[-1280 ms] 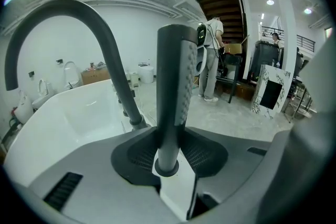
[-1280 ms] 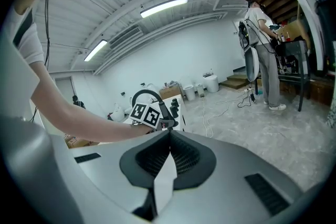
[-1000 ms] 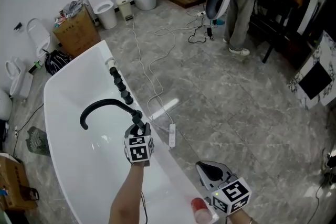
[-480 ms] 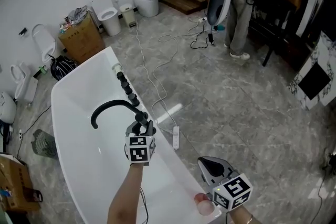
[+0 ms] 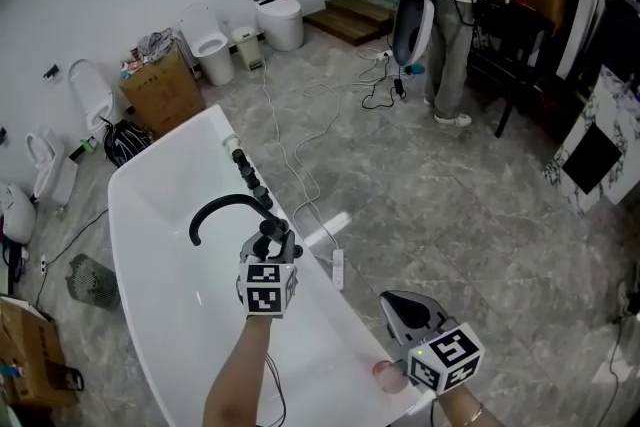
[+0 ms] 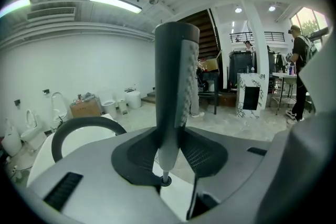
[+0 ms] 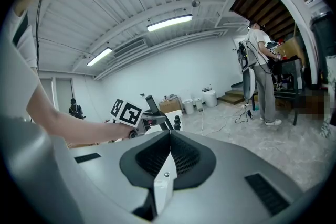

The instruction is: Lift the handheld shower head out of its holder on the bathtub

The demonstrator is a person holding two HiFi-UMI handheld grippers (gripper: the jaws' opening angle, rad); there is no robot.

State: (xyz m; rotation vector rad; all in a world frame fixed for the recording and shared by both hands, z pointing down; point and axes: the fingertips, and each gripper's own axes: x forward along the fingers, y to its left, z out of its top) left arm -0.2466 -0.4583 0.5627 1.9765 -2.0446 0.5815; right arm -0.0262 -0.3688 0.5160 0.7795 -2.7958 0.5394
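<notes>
As held now: shower head upright between the jaws of left gripper, clamped near its lower end
Place of shower head: just above the rim of bathtub, beside the base of black spout; judged to be out of its holder, though holder hidden under the gripper
Right gripper: jaws pressed together, nothing between them; low at the near end of the tub, well apart from the fittings
Risk, slipping: hold only on the narrow bottom part, with the long top above; possible tipping or sliding out if tilted much
Risk, hose: not visible in any view; if attached and short, possible pull back against the grip
Risk, collision: spout and knobs very near; a sideways swing enough to knock them
Risk, drop: hard tub below; a falling head likely to mark or crack something
</notes>
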